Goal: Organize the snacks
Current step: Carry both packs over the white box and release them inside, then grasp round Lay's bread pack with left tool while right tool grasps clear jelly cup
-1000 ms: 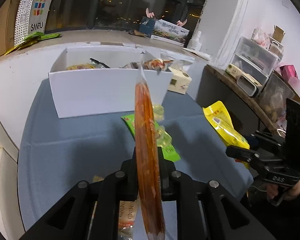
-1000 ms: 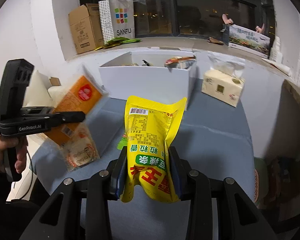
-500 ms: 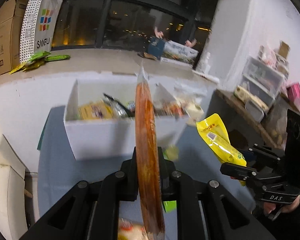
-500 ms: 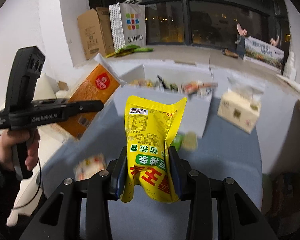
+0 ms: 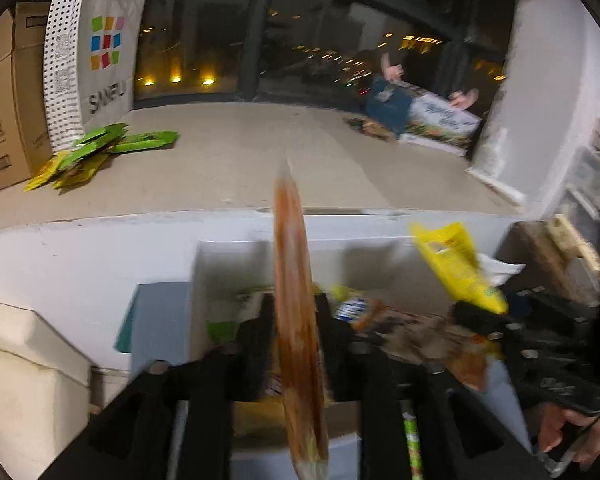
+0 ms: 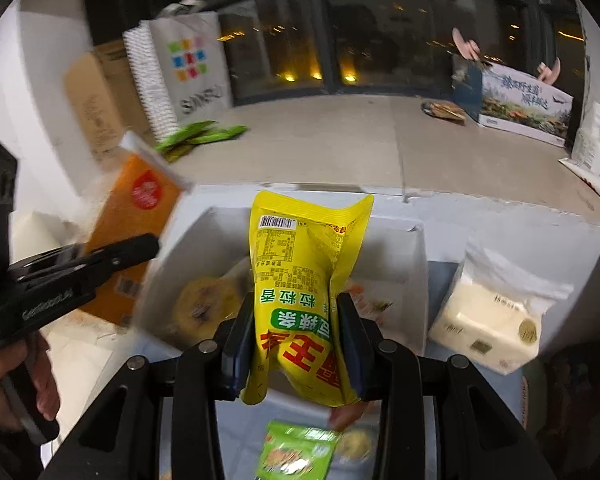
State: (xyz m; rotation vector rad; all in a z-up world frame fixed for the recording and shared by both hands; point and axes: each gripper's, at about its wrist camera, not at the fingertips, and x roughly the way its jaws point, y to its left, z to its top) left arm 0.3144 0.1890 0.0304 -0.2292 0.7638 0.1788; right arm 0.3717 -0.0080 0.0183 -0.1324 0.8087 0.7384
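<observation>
An orange snack packet (image 5: 290, 232), seen edge-on, stands between the fingers of my left gripper (image 5: 296, 316). Its jaws are opening and a gap shows on each side of the packet. The packet hangs over the white box (image 5: 204, 264), which holds several snacks. My right gripper (image 6: 296, 344) has a yellow pouch (image 6: 300, 248) between its pads. Those jaws are opening slightly, but the pads still touch the pouch. The pouch is above the white box (image 6: 416, 264). In the right wrist view, the left gripper (image 6: 140, 248) and orange packet (image 6: 140, 208) are at the box's left end.
A tissue pack (image 6: 496, 320) sits right of the box. A green snack (image 6: 296, 452) lies on the blue table below my right gripper. On the ledge behind are a paper bag (image 5: 96, 68), a cardboard box (image 5: 4, 100), green packets (image 5: 100, 148) and a printed box (image 6: 520, 108).
Both grippers have moved forward and up from the table to above the white box. The left jaws have parted from the orange packet. The yellow pouch has stayed in the right jaws.
</observation>
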